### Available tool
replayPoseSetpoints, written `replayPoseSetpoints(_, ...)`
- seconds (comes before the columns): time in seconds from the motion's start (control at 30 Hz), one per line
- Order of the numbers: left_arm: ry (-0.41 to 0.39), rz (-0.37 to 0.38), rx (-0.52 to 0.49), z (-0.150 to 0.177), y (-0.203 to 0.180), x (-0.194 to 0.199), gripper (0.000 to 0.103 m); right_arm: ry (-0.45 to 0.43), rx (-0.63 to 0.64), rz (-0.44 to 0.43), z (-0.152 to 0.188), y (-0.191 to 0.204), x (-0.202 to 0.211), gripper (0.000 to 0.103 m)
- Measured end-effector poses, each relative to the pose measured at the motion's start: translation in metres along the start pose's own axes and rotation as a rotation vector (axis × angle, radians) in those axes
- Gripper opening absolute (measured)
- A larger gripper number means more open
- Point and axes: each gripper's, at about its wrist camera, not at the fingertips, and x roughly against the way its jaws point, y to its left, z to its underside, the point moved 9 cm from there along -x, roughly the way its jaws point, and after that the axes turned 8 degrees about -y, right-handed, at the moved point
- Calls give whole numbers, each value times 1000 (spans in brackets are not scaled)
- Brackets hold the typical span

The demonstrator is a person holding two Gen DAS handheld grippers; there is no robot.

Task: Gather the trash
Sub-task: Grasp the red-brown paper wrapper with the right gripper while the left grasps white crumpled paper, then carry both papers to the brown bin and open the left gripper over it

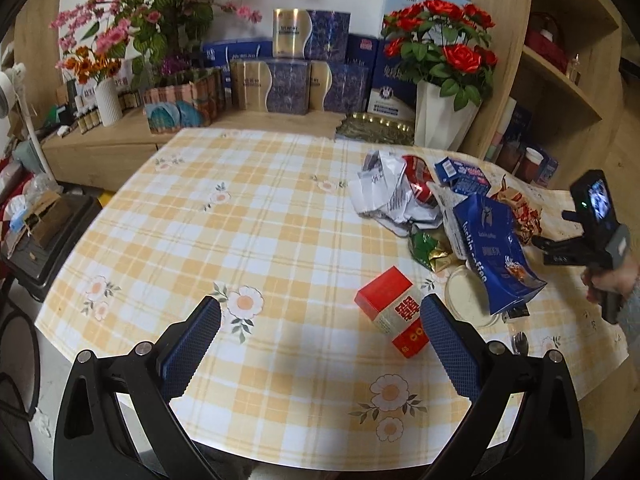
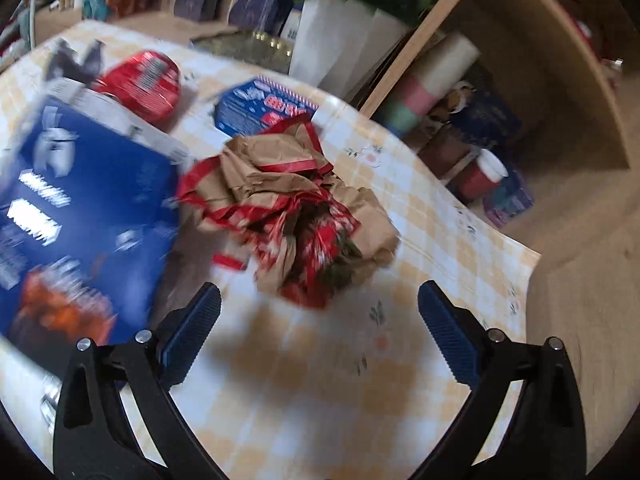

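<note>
Trash [image 1: 440, 216] litters the checked tablecloth [image 1: 240, 240]; both hand-held grippers, left [image 1: 320, 336] and right [image 2: 319, 320], gape empty.

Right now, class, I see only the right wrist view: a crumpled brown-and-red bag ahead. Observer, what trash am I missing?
Observer: A red-and-white box lies close to the left gripper, by its right finger.
Operator: Is that gripper holding it?
Observer: No. Its fingers are spread wide with nothing between them.
Operator: Anything else hidden from me?
Observer: A green-and-gold wrapper sits beside the blue coffee bag.
</note>
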Motion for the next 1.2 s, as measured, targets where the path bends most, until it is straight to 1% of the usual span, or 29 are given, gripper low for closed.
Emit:
replayPoseSetpoints(0.13,18,11,4,6,-6,-12,98,22,25,23,-9,1,-32,97)
replayPoseSetpoints(0.23,43,40,28,10,-10,-20,98,22,50,6,-16,8,-45,95)
replayPoseSetpoints(0.27,55,51,47,12,-10,-24,98,19,53,1,-19,10,-46,86)
replayPoseSetpoints(0.3,62,57,60,13,-10,-26,98,15,57,-12,-20,11,-47,64)
replayPoseSetpoints(0.33,71,65,76,14,-10,-28,97,15,63,-16,-20,13,-47,62)
replayPoseSetpoints(0.37,78,71,86,15,-10,-30,96,-2,61,-7,-22,13,-44,56)
replayPoseSetpoints(0.4,83,74,93,16,-10,-32,94,-23,51,-19,-25,13,-39,55)
replayPoseSetpoints(0.43,88,75,95,17,-11,-33,89,-44,36,-32,-27,13,-34,54)
replayPoseSetpoints(0.47,95,78,96,18,-12,-34,84,-74,18,-31,-30,10,-27,53)
replayPoseSetpoints(0.5,102,84,97,19,-13,-36,83,-110,-8,-28,-32,6,-17,52)
replayPoseSetpoints(0.57,114,100,105,19,-15,-39,83,-168,-66,-21,-38,-3,1,51)
replayPoseSetpoints(0.63,128,138,130,15,-19,-44,83,-216,-122,-11,-40,-10,19,51)
replayPoseSetpoints(0.7,131,170,155,3,-23,-52,82,-270,-204,-1,-37,-19,44,51)
replayPoseSetpoints(0.77,123,201,181,-12,-28,-61,82,-301,-262,9,-32,-24,64,51)
replayPoseSetpoints(0.83,123,261,249,-33,-38,-75,82,-315,-308,7,-26,-27,77,51)
replayPoseSetpoints(0.87,127,288,288,-43,-43,-83,79,-320,-328,8,-21,-27,84,51)
replayPoseSetpoints(0.9,145,323,339,-53,-50,-95,70,-327,-347,21,-15,-26,94,51)
replayPoseSetpoints(0.93,174,347,374,-59,-57,-106,66,-330,-350,31,-12,-24,98,51)
replayPoseSetpoints(0.97,202,371,408,-65,-65,-118,63,-335,-347,52,-7,-22,105,51)
replayPoseSetpoints(1.0,226,397,452,-72,-73,-131,63,-340,-347,67,-1,-19,110,51)
replayPoseSetpoints(1.03,239,401,484,-78,-78,-142,63,-342,-357,71,5,-17,116,51)
replayPoseSetpoints(1.1,253,368,504,-85,-84,-162,63,-340,-389,65,16,-15,124,51)
replayPoseSetpoints(1.13,254,338,500,-87,-86,-172,63,-337,-404,64,23,-12,129,51)
replayPoseSetpoints(1.2,275,268,451,-85,-88,-196,64,-328,-429,69,38,-11,140,51)
